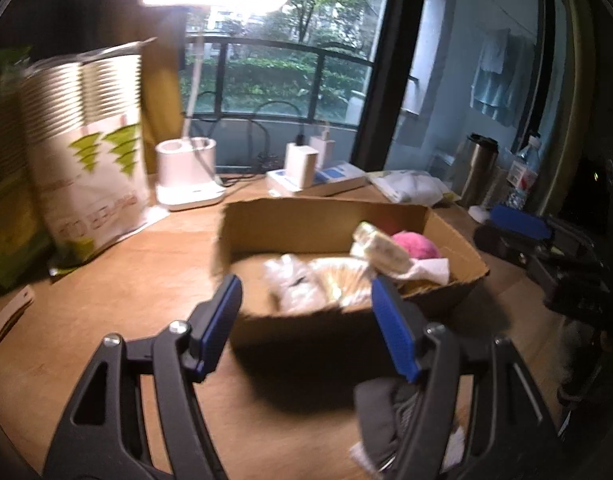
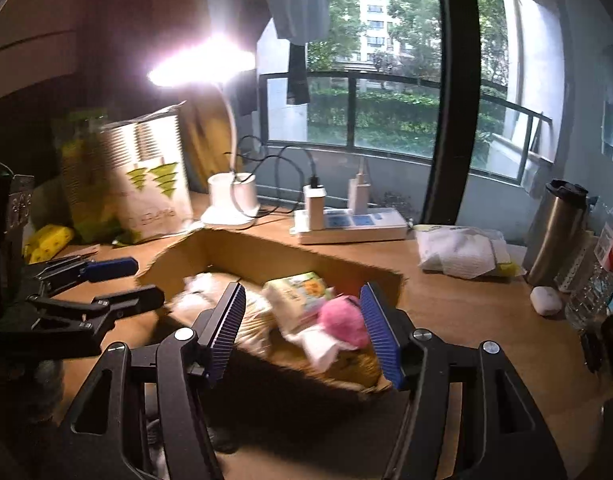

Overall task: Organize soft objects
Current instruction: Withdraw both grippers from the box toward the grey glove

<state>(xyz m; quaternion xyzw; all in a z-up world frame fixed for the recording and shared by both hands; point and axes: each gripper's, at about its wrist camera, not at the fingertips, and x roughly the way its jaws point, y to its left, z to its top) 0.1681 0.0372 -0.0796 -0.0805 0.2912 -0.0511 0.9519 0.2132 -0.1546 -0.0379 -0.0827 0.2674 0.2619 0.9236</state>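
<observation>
left gripper [image 1: 306,300]: jaws wide, empty | cardboard box [image 1: 326,220] mid-desk holds pink ball [image 1: 416,246], packets | grey cloth [image 1: 382,420] near box, left view only | right gripper [image 2: 302,308]: wide, empty | white pouch [image 2: 546,300] far right, right view only

bare desk [image 1: 154,280] lies left of the cardboard box [image 1: 306,220]; lamp base [image 1: 186,180] and power strip [image 1: 326,184] crowd behind.

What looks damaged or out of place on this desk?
The open brown cardboard box has ragged, torn top edges, most plainly at its left corner. Inside, the fluffy pink ball, a printed tissue packet and a white cloth lie jumbled rather than neatly arranged. Nothing looks spilled.
</observation>
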